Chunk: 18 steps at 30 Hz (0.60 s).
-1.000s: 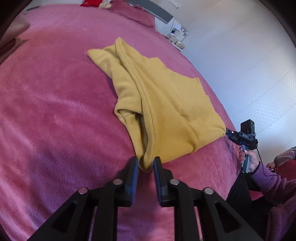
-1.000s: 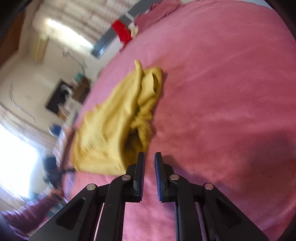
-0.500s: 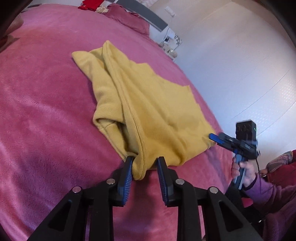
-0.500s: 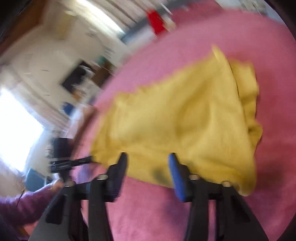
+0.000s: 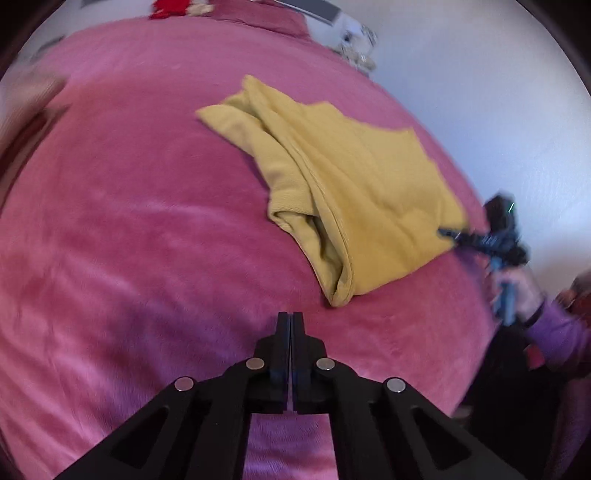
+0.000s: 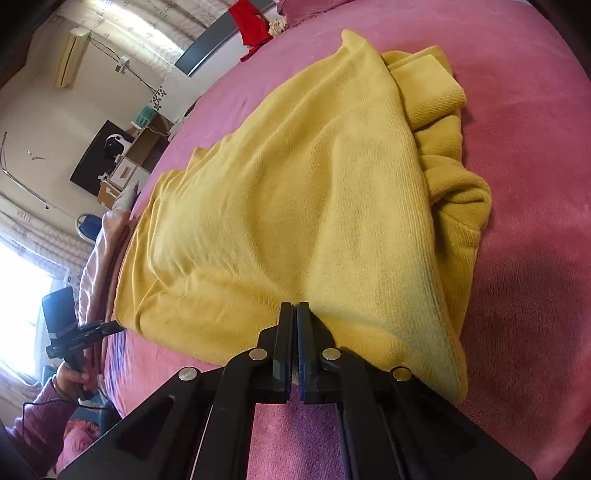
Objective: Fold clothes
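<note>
A yellow sweater (image 5: 362, 184) lies partly folded on the pink bed cover (image 5: 129, 221), its thick rolled edge toward me. In the left wrist view my left gripper (image 5: 291, 314) is shut and empty, a short gap from the sweater's near corner. My right gripper (image 6: 295, 304) is shut on the sweater's (image 6: 295, 192) near edge, and creases in the fabric run to its tips. The right gripper (image 5: 445, 232) also shows, blurred, at the sweater's right edge in the left wrist view. The left gripper (image 6: 110, 326) appears beside the sweater's left corner.
Red cloth (image 6: 251, 22) and a pink pillow (image 5: 258, 14) sit at the headboard. A cluttered nightstand (image 5: 354, 40) stands by the white wall. Pinkish folded fabric (image 6: 107, 240) lies at the bed's far side. A person's purple sleeve (image 5: 557, 332) is at the bed's edge.
My left gripper let go of the sweater's corner, drew back and shut empty. My right gripper swung in to the sweater, opened, then shut on its edge.
</note>
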Each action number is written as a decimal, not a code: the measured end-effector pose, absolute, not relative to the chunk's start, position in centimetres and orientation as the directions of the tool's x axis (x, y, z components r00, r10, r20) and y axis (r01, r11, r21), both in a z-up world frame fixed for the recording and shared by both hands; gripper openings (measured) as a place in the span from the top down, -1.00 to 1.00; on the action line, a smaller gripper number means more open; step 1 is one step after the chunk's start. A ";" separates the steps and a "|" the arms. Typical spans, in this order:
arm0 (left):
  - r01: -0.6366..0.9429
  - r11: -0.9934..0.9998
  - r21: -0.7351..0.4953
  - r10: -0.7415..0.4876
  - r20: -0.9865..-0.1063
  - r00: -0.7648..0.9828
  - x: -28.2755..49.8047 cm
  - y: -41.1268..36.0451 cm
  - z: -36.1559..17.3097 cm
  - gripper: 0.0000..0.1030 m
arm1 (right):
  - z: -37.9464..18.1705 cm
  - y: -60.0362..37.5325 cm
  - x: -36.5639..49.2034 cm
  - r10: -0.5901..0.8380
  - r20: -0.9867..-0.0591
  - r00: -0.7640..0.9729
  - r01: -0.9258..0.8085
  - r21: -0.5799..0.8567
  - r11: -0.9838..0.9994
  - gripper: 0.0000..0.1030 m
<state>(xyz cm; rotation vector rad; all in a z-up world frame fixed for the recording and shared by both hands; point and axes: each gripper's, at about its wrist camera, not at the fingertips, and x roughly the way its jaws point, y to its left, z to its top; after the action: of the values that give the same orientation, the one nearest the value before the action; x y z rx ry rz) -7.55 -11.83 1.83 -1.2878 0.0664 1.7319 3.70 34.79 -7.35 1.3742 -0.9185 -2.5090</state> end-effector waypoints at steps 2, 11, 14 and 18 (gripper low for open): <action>-0.648 -0.529 -0.547 0.716 -0.698 0.004 -7.7 -13.0 2.1 0.81 | -7.5 34.6 3.9 -0.384 -0.704 -0.597 -0.159 0.573 -0.804 1.00; -0.617 -0.467 -0.633 0.726 -0.673 0.141 -8.2 -7.3 -0.2 0.63 | -7.5 34.8 3.9 -0.395 -0.675 -0.622 -0.151 0.599 -0.786 1.00; -0.627 -0.451 -0.635 0.733 -0.664 0.146 -8.3 -7.4 -0.2 0.63 | -7.6 34.9 3.8 -0.407 -0.664 -0.627 -0.144 0.612 -0.778 1.00; -0.727 -0.458 -0.511 0.724 -0.689 0.029 -7.0 -8.0 1.6 0.63 | -7.8 35.1 4.1 -0.414 -0.649 -0.638 -0.134 0.623 -0.771 1.00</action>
<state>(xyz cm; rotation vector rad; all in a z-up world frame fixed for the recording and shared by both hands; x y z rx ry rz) -6.98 -7.97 1.60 -1.1828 0.0041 1.6699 4.06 35.10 -7.77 1.2459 -0.9808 -2.5182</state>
